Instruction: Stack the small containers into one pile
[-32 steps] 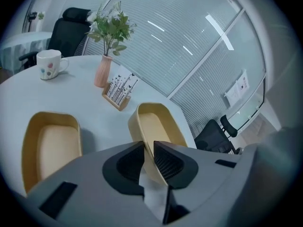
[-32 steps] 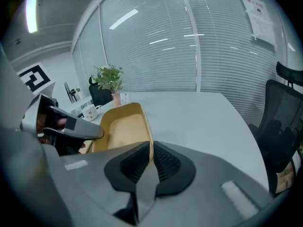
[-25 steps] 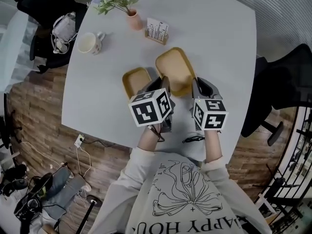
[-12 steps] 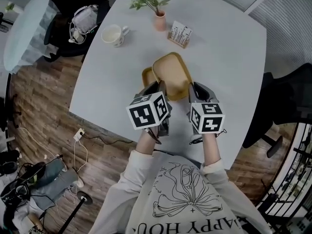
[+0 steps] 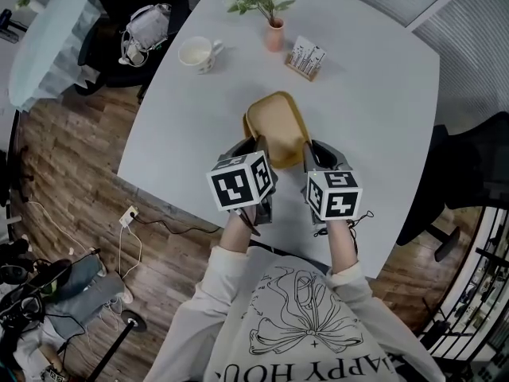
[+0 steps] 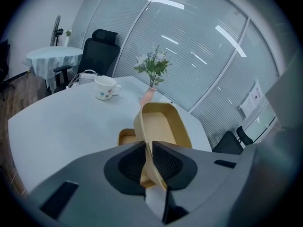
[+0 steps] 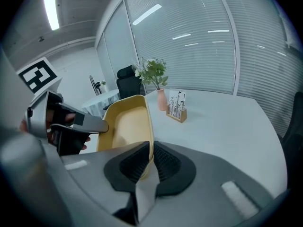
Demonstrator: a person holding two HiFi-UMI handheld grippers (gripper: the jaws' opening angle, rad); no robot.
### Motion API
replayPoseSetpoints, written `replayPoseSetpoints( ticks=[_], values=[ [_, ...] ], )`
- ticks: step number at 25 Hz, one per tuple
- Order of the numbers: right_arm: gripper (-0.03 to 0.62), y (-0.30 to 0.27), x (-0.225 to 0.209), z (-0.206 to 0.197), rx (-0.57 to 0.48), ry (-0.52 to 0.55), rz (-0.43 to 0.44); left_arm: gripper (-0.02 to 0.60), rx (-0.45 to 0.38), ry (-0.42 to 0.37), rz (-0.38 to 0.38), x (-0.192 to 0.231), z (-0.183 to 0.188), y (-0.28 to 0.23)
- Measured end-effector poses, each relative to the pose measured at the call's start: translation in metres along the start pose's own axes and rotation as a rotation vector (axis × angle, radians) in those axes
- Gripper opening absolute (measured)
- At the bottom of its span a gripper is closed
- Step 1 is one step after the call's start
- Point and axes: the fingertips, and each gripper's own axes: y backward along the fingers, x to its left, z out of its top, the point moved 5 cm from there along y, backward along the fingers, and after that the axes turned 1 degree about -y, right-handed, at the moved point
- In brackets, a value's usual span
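A large yellow container point(image 5: 278, 124) hangs over the white table point(image 5: 374, 94), held at its near end by both grippers. My left gripper point(image 5: 259, 146) is shut on its left rim, seen up close in the left gripper view point(image 6: 148, 157). My right gripper point(image 5: 311, 154) is shut on the right rim point(image 7: 150, 162). A smaller yellow container point(image 6: 127, 137) lies on the table right beneath the large one. The head view hides nearly all of it under the large container. The large container point(image 6: 163, 124) is tilted a little, with its open side up.
A white mug point(image 5: 196, 52), a pink vase with flowers point(image 5: 273, 32) and a wooden card holder point(image 5: 307, 58) stand at the table's far side. A black cable point(image 5: 362, 217) lies near the front edge. Black chairs point(image 5: 469, 161) stand around the table.
Both grippers carried the large container to the left, over the smaller one. That one lay in full view beside it a second ago and is now almost covered.
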Motion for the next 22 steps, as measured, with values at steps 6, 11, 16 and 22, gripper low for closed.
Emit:
replayPoseSetpoints(
  ticks=[6, 11, 16, 22],
  values=[
    [0.04, -0.007, 0.012, -0.007, 0.036, -0.004, 0.013, 0.051, 0.022, 0.001, 0.018, 0.015, -0.005, 0.001],
    [0.044, -0.014, 0.021, -0.014, 0.068, -0.009, 0.032, 0.051, 0.04, 0.027, 0.036, 0.03, -0.007, -0.003],
    [0.048, -0.017, 0.024, -0.021, 0.087, -0.027, 0.038, 0.051, 0.056, 0.028, 0.032, 0.037, -0.008, -0.008],
    [0.049, -0.02, 0.024, -0.027, 0.108, -0.04, 0.035, 0.051, 0.082, 0.008, 0.026, 0.038, -0.01, -0.016]
  ],
)
